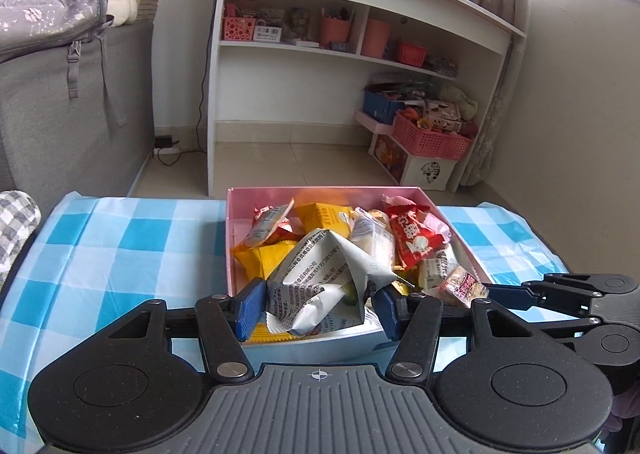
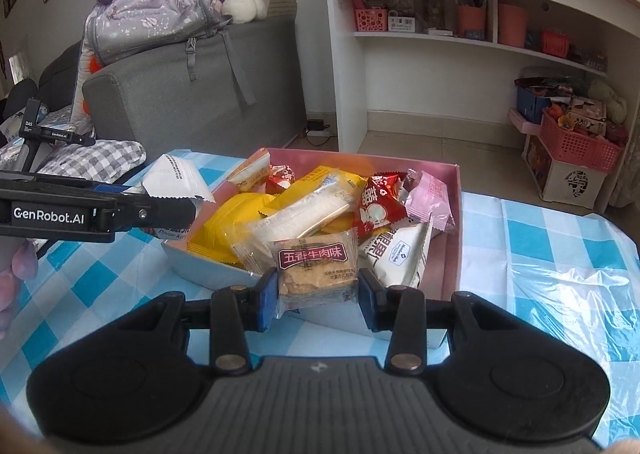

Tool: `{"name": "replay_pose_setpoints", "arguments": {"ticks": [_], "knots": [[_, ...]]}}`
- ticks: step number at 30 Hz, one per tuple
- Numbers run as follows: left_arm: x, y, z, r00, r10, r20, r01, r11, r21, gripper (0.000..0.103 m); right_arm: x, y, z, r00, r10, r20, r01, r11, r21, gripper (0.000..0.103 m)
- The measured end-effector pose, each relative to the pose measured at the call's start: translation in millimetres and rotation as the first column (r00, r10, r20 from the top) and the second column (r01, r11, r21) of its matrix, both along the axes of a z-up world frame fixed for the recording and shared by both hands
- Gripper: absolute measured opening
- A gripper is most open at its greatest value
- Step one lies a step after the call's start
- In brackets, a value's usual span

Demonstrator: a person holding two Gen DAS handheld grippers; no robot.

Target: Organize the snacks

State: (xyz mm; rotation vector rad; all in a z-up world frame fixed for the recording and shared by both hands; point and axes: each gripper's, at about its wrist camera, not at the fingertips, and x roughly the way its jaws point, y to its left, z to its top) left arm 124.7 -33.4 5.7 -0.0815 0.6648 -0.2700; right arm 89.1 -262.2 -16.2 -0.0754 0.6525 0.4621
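A pink box [image 1: 236,222] full of snack packets stands on the blue checked tablecloth; it also shows in the right wrist view [image 2: 450,254]. My left gripper [image 1: 318,308] is shut on a crumpled white printed packet [image 1: 316,282] above the box's near edge; that packet shows in the right wrist view [image 2: 176,178] at the left. My right gripper [image 2: 318,300] is shut on a clear-wrapped cracker packet with a maroon label [image 2: 316,270] over the box's near rim. The right gripper's fingers [image 1: 520,290] reach in from the right in the left wrist view.
A red packet [image 1: 412,234], yellow packets [image 1: 260,258] and a pink packet [image 2: 430,194] lie in the box. A grey sofa [image 1: 60,114] stands at the left, a white shelf unit [image 1: 360,54] behind. Loose clear plastic [image 2: 568,294] lies on the table at the right.
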Motion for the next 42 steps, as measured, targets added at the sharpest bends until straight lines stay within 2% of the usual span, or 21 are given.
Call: {"name": "replay_pose_setpoints", "arguments": {"ticks": [13, 19, 23, 27, 29, 36, 42], "knots": [[53, -7, -16, 0.999, 0.020, -0.047, -0.020, 1.000, -0.002, 0.056, 21, 8, -8, 0.995, -0.093, -0.039, 0.093, 0.996, -0.018, 0.038], [62, -14, -24, 0.998, 0.013, -0.059, -0.012, 0.999, 0.031, 0.058, 25, 7, -10, 0.991, -0.127, -0.052, 0.126, 0.992, -0.008, 0.040], [61, -17, -24, 0.999, 0.002, -0.051, 0.000, 0.999, 0.046, 0.062, 23, 7, -7, 0.990, -0.131, -0.049, 0.131, 0.991, 0.005, 0.051], [56, -18, -23, 0.999, -0.004, -0.044, 0.006, 0.998, 0.059, 0.074, 20, 5, -1, 0.991, -0.131, -0.027, 0.132, 0.991, 0.018, 0.061], [53, -17, -21, 0.999, 0.002, -0.041, 0.000, 0.998, 0.059, 0.076, 18, 3, 1, 0.991, -0.136, -0.021, 0.136, 0.990, 0.027, 0.065], [31, -8, -5, 0.999, 0.015, -0.031, -0.013, 0.998, 0.064, 0.085, 8, -1, 9, 0.989, -0.145, -0.023, 0.145, 0.989, 0.025, 0.072], [0, 0, 9, 0.998, 0.033, -0.046, -0.028, 0.995, 0.095, 0.091, -7, -2, 19, 0.985, -0.171, -0.026, 0.171, 0.985, 0.005, 0.083]]}}
